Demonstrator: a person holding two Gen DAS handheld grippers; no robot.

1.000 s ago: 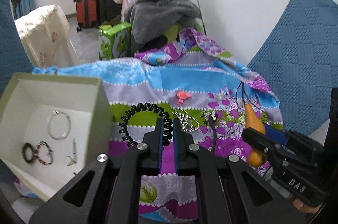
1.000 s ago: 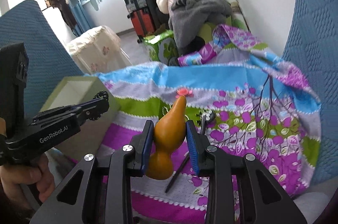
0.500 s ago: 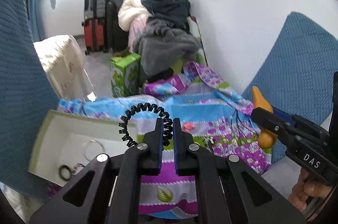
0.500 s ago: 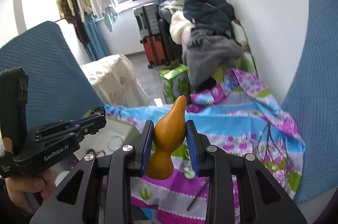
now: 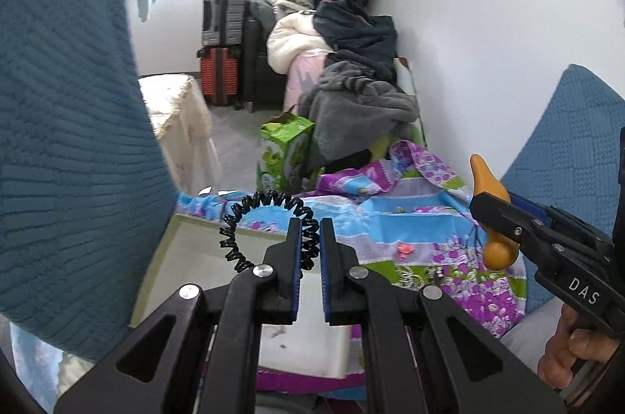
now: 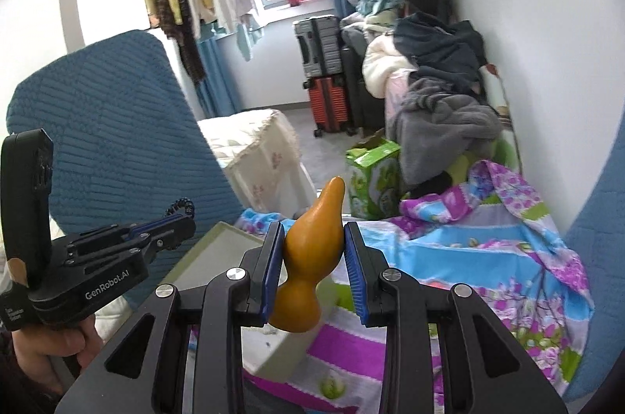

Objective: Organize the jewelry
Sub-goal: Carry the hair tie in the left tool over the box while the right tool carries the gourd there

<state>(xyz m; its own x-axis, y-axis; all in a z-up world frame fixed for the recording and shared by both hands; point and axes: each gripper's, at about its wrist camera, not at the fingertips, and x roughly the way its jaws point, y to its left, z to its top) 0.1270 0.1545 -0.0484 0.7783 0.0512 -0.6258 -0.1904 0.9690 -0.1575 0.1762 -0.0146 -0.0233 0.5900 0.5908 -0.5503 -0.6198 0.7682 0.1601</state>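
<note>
Left wrist view: the left tongs [image 5: 310,232] occupy the lower centre of the frame, closed to a narrow gap on a black spiral coil bracelet [image 5: 250,230]. The coil loops up and to the left of the tips, clear of any surface. Below the coil lies an open pale green box [image 5: 164,250], partly hidden behind the tongs; its contents cannot be made out here. The box rests on a floral cloth [image 5: 390,230] in blue, purple and green. A small pink item [image 5: 405,249] lies on the cloth right of centre. At the right edge, the right tongs [image 5: 496,215] grip an orange gourd-shaped ornament [image 5: 493,215], with a hand [image 5: 574,351] on the grip at lower right.

Right wrist view: the right tongs [image 6: 314,265] sit in the lower centre, partly closed on the orange gourd-shaped ornament [image 6: 308,261]; its narrow end points upward, and both blue pads touch its sides. At the left of the frame, the left tongs [image 6: 183,226] carry the black coil [image 6: 181,205] at their tips, above the box edge [image 6: 218,242].
</note>
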